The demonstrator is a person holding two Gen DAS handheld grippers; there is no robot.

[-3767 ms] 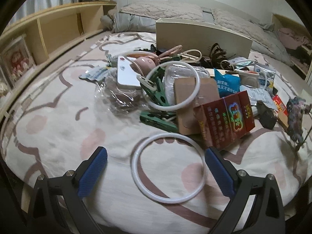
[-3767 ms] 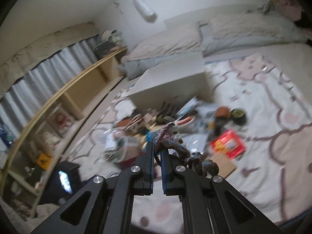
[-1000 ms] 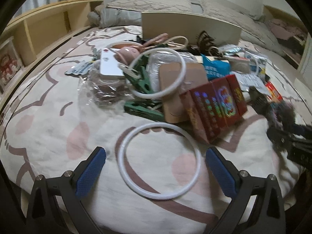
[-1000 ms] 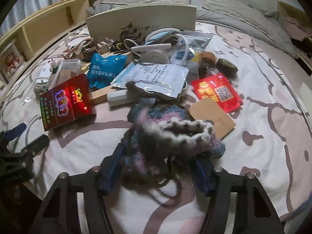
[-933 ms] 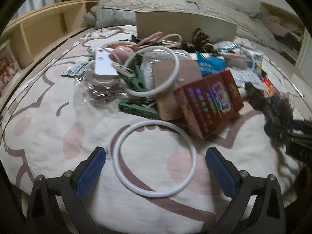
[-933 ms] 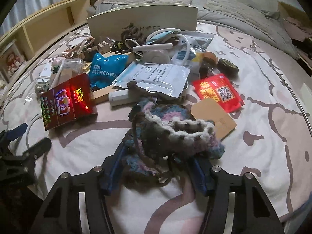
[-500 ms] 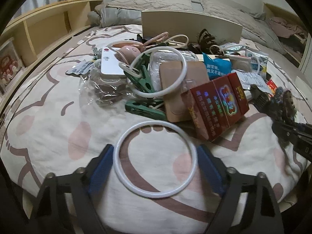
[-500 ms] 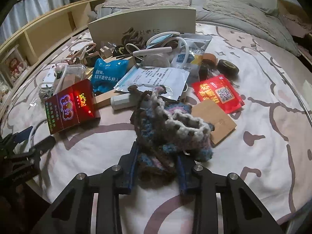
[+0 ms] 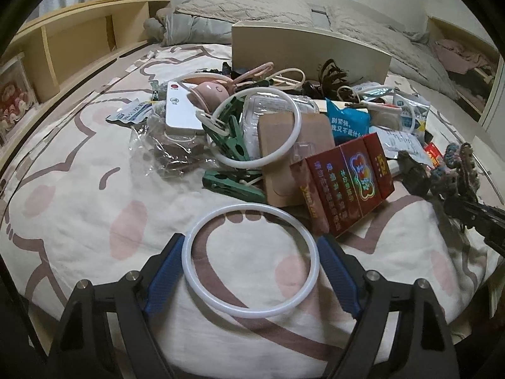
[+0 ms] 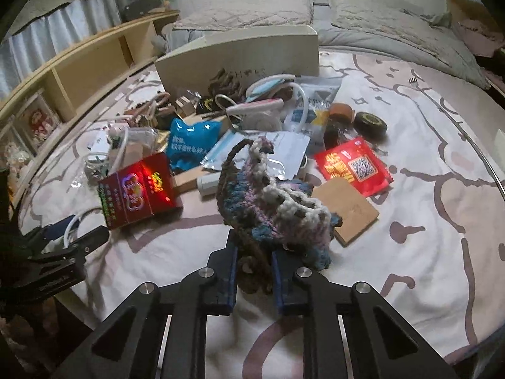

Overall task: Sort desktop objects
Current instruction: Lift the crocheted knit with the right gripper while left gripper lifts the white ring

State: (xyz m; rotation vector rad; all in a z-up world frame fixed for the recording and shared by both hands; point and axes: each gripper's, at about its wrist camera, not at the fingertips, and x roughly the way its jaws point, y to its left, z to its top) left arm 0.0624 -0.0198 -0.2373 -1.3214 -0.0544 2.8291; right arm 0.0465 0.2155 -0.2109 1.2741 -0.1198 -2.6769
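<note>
A white plastic ring (image 9: 251,289) lies flat on the patterned bedsheet, between the blue pads of my left gripper (image 9: 251,271). The pads stand close beside the ring's left and right rims. My right gripper (image 10: 254,265) is shut on a crocheted multicolour yarn piece (image 10: 271,199) and holds it just above the sheet. The yarn piece also shows at the right edge of the left wrist view (image 9: 454,167). A red box (image 9: 345,180) lies behind the ring.
A pile of clutter sits mid-bed: a second white ring (image 9: 257,128), green clips (image 9: 232,186), a blue packet (image 10: 189,142), a red sachet (image 10: 355,165), cardboard pieces (image 10: 347,210). A cream box (image 10: 240,53) stands behind. Wooden shelves (image 9: 72,44) run along the left.
My left gripper has narrowed from wide open to pads beside the ring. My right gripper has closed on the yarn piece and lifted it upright.
</note>
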